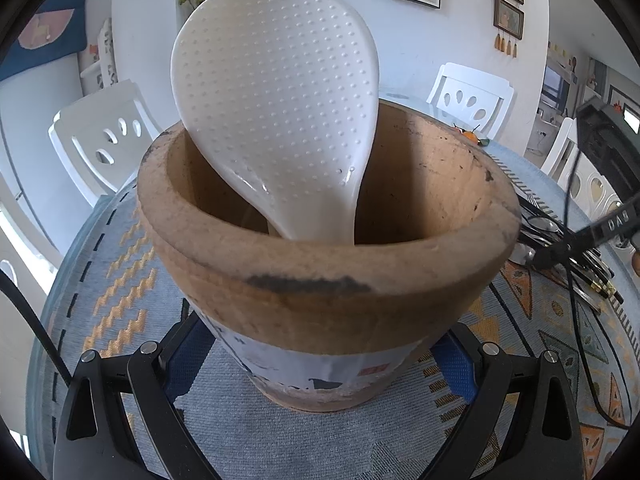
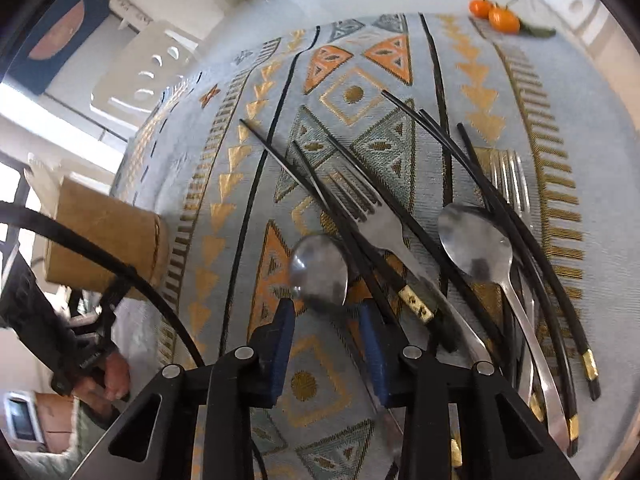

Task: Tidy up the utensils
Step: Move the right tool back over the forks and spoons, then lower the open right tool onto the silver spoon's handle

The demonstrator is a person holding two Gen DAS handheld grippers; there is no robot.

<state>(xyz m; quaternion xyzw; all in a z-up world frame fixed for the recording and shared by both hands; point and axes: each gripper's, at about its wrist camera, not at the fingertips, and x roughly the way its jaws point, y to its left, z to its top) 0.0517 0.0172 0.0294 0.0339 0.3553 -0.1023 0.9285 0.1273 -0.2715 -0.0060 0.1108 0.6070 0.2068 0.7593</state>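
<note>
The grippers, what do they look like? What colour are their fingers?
Both look alike. The left gripper has black plastic arms with triangle cut-outs, round silver bolts and blue textured pads. The right gripper has the same black linkage, silver bolts and blue pads. Thin black cables trail from the tools. White letters mark a black bar seen from the left camera.

Bright daylight from windows at left – strong fisheye bending, dark corners (right wrist view slightly motion-blurred).

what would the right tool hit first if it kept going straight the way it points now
Most likely the near spoon: its bowl lies just past the right tool, between the blue pads; depth is hard to judge.
</note>
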